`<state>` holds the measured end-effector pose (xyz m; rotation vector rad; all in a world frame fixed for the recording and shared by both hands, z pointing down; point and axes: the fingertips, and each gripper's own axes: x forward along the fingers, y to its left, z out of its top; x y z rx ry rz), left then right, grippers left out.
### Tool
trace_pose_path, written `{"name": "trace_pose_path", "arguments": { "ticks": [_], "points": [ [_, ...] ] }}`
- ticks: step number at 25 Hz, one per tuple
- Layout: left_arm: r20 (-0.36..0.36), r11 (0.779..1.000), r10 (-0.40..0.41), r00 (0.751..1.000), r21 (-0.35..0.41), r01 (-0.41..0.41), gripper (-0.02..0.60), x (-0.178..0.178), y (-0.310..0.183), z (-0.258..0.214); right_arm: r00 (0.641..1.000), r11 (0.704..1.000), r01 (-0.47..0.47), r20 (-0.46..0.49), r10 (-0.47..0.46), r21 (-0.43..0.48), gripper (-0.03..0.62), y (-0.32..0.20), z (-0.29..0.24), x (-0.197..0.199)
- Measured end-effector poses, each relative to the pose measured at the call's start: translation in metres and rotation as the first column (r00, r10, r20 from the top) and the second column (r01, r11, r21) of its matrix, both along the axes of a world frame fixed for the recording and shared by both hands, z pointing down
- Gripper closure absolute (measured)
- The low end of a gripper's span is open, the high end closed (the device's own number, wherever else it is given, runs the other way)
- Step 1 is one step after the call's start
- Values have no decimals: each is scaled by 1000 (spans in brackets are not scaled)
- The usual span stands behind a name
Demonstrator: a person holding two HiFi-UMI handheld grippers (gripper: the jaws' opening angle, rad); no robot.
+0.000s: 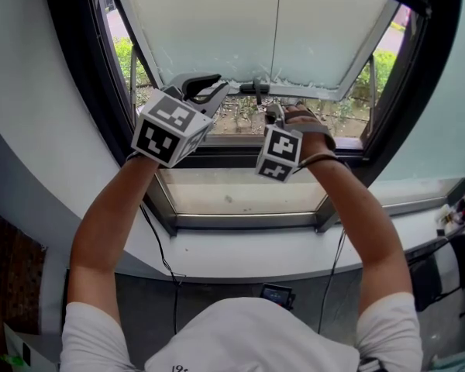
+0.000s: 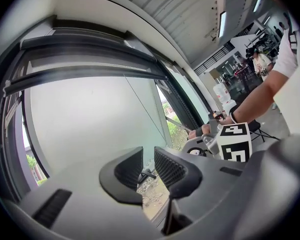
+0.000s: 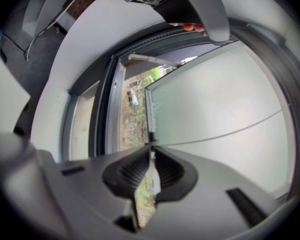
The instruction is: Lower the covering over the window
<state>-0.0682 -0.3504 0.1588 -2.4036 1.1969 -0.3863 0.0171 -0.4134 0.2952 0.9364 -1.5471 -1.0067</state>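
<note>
A pale translucent roller blind (image 1: 240,22) hangs over the upper window, with its bottom rail (image 1: 310,90) partway down the pane. In the right gripper view my right gripper (image 3: 151,159) is shut on the lower edge of the blind (image 3: 215,114), where a thin cord meets the rail. From the head view the same gripper (image 1: 274,111) sits just under the rail's dark middle handle (image 1: 256,89). My left gripper (image 1: 209,87) hovers at the rail's left part. Its jaws (image 2: 149,166) stand slightly apart with nothing between them, and the blind (image 2: 90,119) fills the view behind.
A dark window frame (image 1: 77,76) surrounds the glass, and a pale sill (image 1: 240,246) lies below my arms. Greenery shows outside through the uncovered strip (image 1: 240,115). Cables (image 1: 159,246) hang under the sill. Small objects sit on a ledge at the far right (image 1: 461,208).
</note>
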Motion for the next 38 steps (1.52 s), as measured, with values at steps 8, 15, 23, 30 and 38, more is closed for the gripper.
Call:
{"name": "trace_pose_path", "arguments": {
  "ticks": [8, 15, 23, 30, 38],
  "points": [
    [45, 998, -54, 998, 45, 52, 480, -14, -3, -10, 1000, 998, -11, -7, 11, -57, 549, 3, 36, 4],
    [103, 995, -82, 991, 66, 76, 443, -24, -13, -20, 999, 998, -5, 39, 8, -69, 549, 4, 50, -2],
    [133, 992, -105, 986, 87, 94, 419, -30, -18, -34, 1000, 994, -20, 0, 21, -105, 549, 7, 73, 4],
    [161, 981, -150, 975, 146, 127, 403, -37, -25, -52, 1000, 988, -25, -18, 22, -154, 549, 12, 108, 4],
    [226, 954, -212, 951, 258, 152, 387, -40, -27, -74, 999, 984, -31, -25, 27, -174, 549, 14, 123, 2]
  ]
}}
